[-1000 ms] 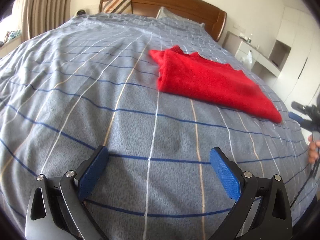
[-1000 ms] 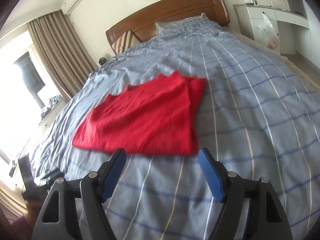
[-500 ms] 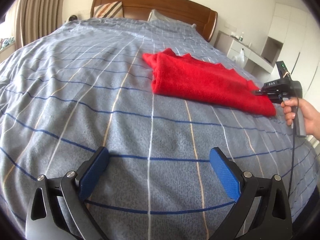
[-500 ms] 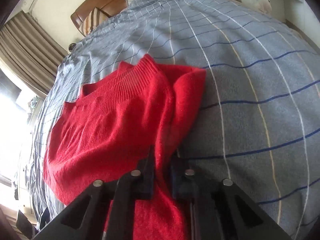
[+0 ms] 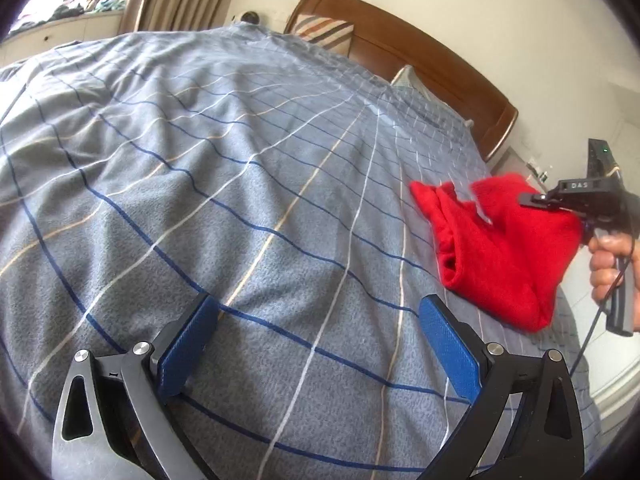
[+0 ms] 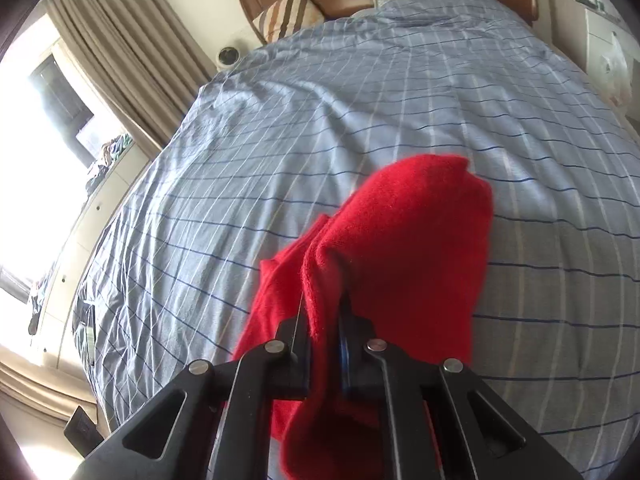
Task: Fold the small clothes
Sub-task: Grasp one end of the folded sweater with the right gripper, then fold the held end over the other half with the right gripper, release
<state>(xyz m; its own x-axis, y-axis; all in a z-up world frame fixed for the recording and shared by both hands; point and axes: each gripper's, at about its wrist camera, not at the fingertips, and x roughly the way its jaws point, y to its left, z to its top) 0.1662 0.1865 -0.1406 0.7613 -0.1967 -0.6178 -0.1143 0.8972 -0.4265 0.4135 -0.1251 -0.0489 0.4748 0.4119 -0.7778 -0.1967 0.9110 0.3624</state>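
Right gripper (image 6: 324,320), lower centre of its frame, was clamped on the red knit sweater (image 6: 404,256), edge lifted off the bed's checked duvet (image 6: 320,128). Left gripper (image 5: 316,344) gaped empty. Step: carrying fold over; next needs aligned lay-down.

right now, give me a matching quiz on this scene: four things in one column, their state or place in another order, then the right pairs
Things:
1. left gripper
2. right gripper
3. red garment
4. striped pillow

States or places:
A. leaning against the headboard
B. jaws wide apart, nothing between them
C. partly lifted off the bed, pinched at one edge
D. jaws closed on cloth

Pairs: 1-B, 2-D, 3-C, 4-A
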